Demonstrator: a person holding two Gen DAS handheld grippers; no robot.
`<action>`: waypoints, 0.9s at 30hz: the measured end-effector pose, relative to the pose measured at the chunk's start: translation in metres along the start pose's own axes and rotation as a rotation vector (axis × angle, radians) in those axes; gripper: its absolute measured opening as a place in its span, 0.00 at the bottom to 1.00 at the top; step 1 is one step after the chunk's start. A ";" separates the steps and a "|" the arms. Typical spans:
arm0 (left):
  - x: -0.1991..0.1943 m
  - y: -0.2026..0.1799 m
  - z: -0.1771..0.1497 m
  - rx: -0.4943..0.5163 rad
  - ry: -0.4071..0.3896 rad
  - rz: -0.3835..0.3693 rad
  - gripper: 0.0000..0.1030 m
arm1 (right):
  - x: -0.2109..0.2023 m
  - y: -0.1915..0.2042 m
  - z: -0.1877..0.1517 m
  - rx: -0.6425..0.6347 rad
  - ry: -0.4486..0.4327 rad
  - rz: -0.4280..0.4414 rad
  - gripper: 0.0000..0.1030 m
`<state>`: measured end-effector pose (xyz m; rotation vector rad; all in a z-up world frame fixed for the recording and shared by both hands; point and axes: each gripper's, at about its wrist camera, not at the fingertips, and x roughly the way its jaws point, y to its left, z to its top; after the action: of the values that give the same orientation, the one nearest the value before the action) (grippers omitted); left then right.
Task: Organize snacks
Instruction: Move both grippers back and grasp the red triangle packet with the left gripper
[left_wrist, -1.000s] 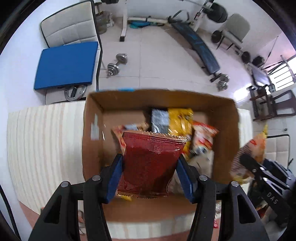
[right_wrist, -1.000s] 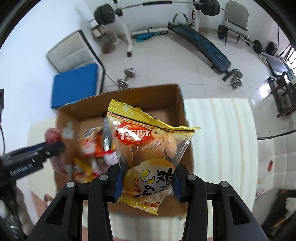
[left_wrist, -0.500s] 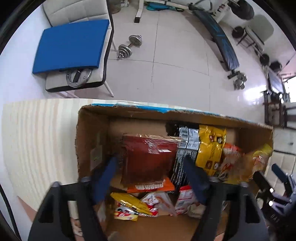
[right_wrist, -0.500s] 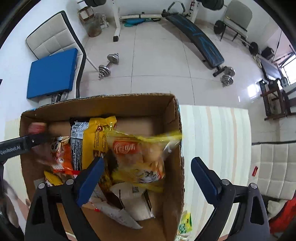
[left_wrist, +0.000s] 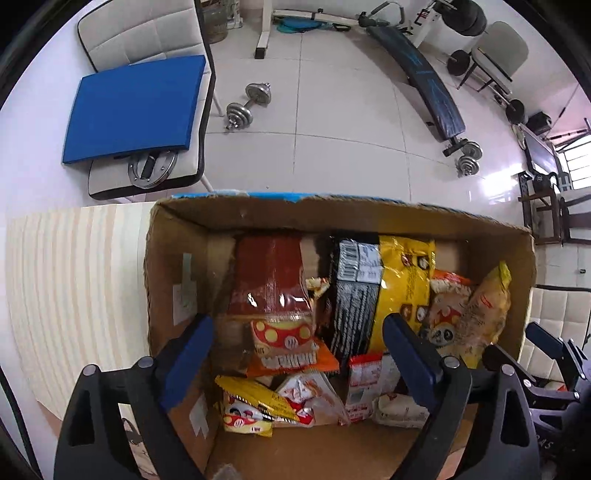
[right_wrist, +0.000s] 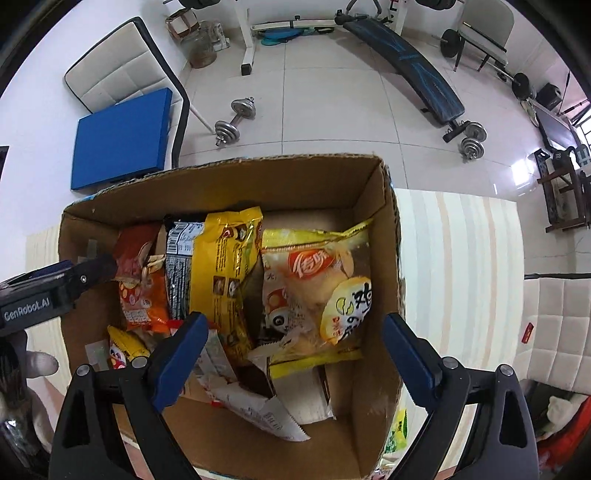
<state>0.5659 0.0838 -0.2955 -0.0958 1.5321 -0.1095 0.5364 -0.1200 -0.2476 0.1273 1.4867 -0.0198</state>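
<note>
An open cardboard box (left_wrist: 258, 206) (right_wrist: 221, 173) holds several snack packets. In the left wrist view a dark red packet (left_wrist: 269, 280) lies loose in its left part, leaning on the back wall. My left gripper (left_wrist: 299, 350) hovers above it with its jaws opening, and neither pad touches anything. The clear yellow egg-cake packet (right_wrist: 321, 291) rests in the box's right part. Over it my right gripper (right_wrist: 291, 343) stands open and holds nothing. Each gripper shows at the edge of the other's view, the left gripper (right_wrist: 55, 288) and the right gripper (left_wrist: 535, 354).
A yellow bag (left_wrist: 402, 280) (right_wrist: 225, 266) and a black packet (left_wrist: 354, 288) stand mid-box. The box sits on a pale striped table (left_wrist: 74, 277) (right_wrist: 461, 258). A green packet (right_wrist: 397, 432) lies outside the right wall. Beyond are a chair with a blue pad (left_wrist: 136, 107) and a dumbbell (left_wrist: 249, 105).
Both grippers went from shut on their packets to wide open. The red packet and the egg-cake packet dropped into the box. Both hands sank closer to the box.
</note>
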 end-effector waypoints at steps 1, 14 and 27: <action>-0.004 -0.002 -0.004 0.006 -0.011 -0.003 0.91 | -0.002 0.000 -0.003 0.000 0.000 0.011 0.94; -0.067 -0.017 -0.096 0.046 -0.214 0.061 0.91 | -0.048 0.019 -0.077 -0.056 -0.130 0.018 0.94; -0.115 -0.012 -0.172 -0.002 -0.328 0.043 0.91 | -0.108 0.018 -0.147 -0.069 -0.261 0.016 0.94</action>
<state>0.3898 0.0877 -0.1858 -0.0782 1.2057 -0.0549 0.3831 -0.0946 -0.1507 0.0773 1.2245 0.0272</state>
